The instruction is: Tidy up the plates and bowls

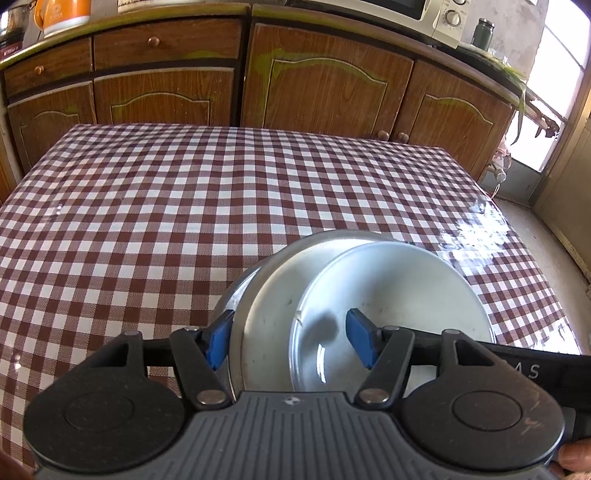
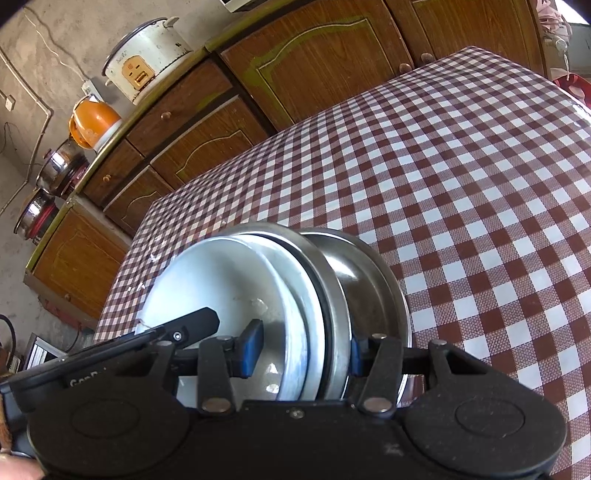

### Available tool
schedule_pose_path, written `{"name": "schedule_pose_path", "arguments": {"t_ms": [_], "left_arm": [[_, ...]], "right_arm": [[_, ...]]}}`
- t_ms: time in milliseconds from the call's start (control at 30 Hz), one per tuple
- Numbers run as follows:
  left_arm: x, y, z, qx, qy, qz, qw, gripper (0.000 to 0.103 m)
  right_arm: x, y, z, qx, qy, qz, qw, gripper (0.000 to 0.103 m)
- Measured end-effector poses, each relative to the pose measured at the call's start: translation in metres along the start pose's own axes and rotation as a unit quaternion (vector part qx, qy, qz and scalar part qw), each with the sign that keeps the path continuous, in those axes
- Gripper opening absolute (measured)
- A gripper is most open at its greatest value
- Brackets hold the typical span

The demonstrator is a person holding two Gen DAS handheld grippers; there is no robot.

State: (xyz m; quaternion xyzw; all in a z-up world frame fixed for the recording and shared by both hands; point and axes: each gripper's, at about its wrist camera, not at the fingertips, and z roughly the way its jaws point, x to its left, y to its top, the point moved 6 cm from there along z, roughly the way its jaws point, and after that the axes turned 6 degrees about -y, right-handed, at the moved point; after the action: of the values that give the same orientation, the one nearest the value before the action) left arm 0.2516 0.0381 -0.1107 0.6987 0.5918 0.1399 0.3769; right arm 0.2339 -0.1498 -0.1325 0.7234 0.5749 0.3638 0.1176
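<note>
Two grippers [image 1: 291, 334] [image 2: 303, 349] clamp your stack of nested bowls [image 1: 369, 295] from opposite rims, jaws half-wide, above the near edge of the checked table [image 1: 184, 203]. Most of the cloth lies bare ahead of you, up to the wooden cabinets [image 1: 325, 81].

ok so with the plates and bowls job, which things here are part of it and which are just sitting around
Part of the job:
- white bowl
- metal plate
- steel bowl
- left gripper and right gripper, jaws straddling the stack's rims

Just sitting around:
- rice cooker
- orange jug
- microwave
- green flask
- steel pots
</note>
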Motion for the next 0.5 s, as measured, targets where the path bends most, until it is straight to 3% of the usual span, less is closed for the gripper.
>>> {"name": "schedule_pose_path", "arguments": {"t_ms": [500], "left_arm": [[0.001,-0.004,0.019,0.012,0.009,-0.006,0.9999,0.063]], "right_arm": [[0.001,0.002,0.017,0.009,-0.017,-0.022,1.000,0.056]]}}
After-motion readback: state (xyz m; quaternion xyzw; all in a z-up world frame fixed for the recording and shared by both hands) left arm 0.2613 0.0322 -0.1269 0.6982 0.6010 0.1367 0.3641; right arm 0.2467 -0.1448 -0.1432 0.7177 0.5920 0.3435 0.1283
